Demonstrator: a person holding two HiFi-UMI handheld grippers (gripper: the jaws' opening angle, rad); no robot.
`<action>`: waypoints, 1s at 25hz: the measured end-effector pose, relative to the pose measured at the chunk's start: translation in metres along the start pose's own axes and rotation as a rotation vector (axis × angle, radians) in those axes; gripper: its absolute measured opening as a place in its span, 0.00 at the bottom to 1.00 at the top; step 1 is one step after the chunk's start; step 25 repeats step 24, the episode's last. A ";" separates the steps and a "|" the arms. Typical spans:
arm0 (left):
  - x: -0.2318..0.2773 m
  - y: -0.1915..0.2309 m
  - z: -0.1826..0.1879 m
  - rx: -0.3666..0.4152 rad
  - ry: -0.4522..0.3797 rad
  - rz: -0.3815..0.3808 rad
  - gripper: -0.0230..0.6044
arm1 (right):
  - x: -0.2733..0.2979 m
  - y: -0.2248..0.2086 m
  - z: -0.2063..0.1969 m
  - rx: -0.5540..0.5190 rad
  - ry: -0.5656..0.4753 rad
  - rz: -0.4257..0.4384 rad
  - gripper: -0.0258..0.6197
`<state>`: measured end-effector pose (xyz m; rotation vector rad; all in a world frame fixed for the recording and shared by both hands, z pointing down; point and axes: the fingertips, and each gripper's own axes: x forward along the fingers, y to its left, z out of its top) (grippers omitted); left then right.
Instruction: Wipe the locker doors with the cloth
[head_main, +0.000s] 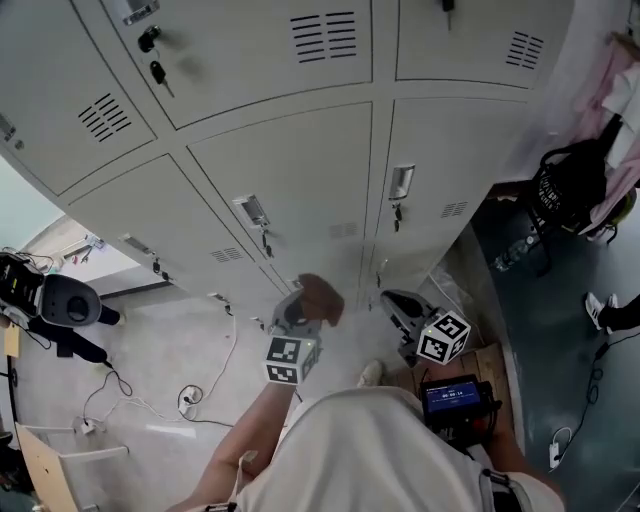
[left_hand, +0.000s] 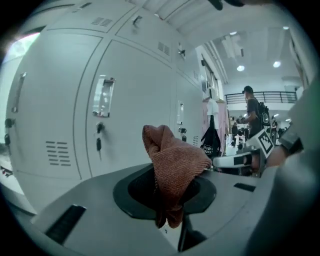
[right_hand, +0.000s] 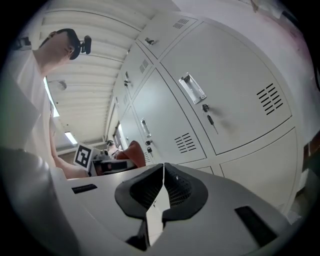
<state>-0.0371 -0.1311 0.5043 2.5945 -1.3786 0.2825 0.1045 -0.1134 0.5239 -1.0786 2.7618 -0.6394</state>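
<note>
Grey locker doors (head_main: 300, 170) fill the head view, each with a handle, lock and vent slots. A rust-brown cloth (head_main: 322, 297) is bunched in my left gripper (head_main: 303, 305), which is held just short of a lower door. In the left gripper view the cloth (left_hand: 172, 162) sticks up from between the jaws, and the gripper (left_hand: 167, 200) is shut on it, with the lockers (left_hand: 135, 100) close ahead. My right gripper (head_main: 393, 302) hangs beside the left one near the locker base. In its own view the right gripper (right_hand: 162, 175) is shut and holds nothing, and the cloth (right_hand: 132, 150) shows at left.
A black bag (head_main: 573, 187) and pink garments (head_main: 610, 80) hang at the right. Cables (head_main: 150, 405) and a black device (head_main: 55, 300) lie on the floor at left. A small screen unit (head_main: 455, 397) sits by my right side. A person (left_hand: 252, 112) stands far off.
</note>
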 end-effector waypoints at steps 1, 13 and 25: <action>-0.012 0.003 -0.014 -0.016 0.019 0.004 0.15 | -0.003 0.007 -0.005 0.006 0.002 -0.005 0.07; -0.095 0.010 -0.093 -0.029 0.112 0.002 0.15 | -0.023 0.071 -0.048 0.017 0.042 -0.027 0.07; -0.105 -0.005 -0.084 0.002 0.074 -0.030 0.15 | -0.027 0.093 -0.056 -0.006 0.037 -0.021 0.07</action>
